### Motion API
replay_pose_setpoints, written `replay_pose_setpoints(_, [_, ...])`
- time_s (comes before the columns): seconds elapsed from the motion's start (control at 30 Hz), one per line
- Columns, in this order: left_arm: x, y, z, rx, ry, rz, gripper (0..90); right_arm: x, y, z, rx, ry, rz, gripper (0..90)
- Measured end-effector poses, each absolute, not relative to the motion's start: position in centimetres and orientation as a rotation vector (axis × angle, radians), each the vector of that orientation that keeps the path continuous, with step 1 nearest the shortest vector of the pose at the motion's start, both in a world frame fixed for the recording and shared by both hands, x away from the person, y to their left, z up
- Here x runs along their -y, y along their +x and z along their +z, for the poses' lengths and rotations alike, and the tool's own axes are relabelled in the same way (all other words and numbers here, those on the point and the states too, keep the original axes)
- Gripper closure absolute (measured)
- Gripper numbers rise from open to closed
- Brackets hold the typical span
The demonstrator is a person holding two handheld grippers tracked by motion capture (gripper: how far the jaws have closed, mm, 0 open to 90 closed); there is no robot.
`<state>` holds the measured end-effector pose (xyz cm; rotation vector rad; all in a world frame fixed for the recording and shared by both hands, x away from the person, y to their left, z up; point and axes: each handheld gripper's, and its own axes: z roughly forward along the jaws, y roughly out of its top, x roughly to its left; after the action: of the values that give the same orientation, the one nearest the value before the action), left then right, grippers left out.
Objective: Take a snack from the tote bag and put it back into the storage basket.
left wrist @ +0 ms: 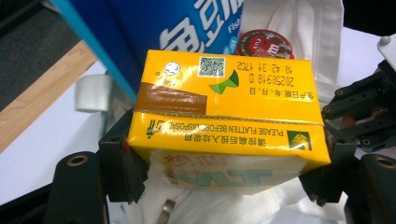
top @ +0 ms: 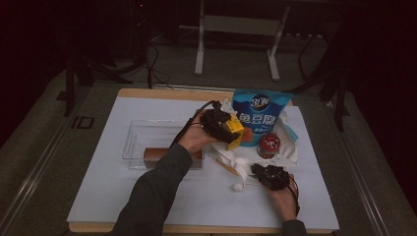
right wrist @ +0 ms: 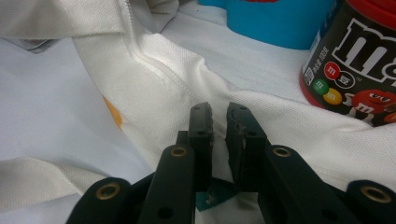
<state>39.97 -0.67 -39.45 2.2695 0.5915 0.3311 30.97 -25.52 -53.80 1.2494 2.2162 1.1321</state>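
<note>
1. The left gripper (top: 227, 129) has its 2 jaws clamped on the short sides of a yellow drink carton (left wrist: 224, 121), held up off the table; the high view shows the carton (top: 235, 131) at the gripper's far right tip.
2. Just beyond the carton stands a blue snack bag (top: 259, 114), upright and close behind the left gripper, its blue face (left wrist: 154, 28) seen above the carton in the left gripper view.
3. To the right of the left gripper, between it and the right gripper, sits a round M&M's tub (top: 268, 145) with a red lid; its top (left wrist: 265, 44) peeks over the carton's far edge.
4. All of this rests on a crumpled white cloth bag (top: 236, 164) lying under and beside both grippers.
5. The right gripper (top: 265, 174) is low on the table, its jaws drawn nearly together with a fold of the white cloth (right wrist: 261, 107) at the tips; whether they pinch it, I cannot tell.
6. From the right gripper, the M&M's tub (right wrist: 355, 65) stands near, ahead and to its right.
7. Left of the left hand lies a clear plastic tray (top: 147, 137) with a brown block (top: 157, 155) in it, on the white table sheet (top: 98, 187).
</note>
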Motion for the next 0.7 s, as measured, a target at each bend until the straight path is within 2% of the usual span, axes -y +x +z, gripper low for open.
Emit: replay_pose_setpoints(0.7, [-2.4,39.6,-38.5,-0.644,2.23,0.365,28.3,25.5,30.9,-53.8,-2.216,1.25,1.129,80.2])
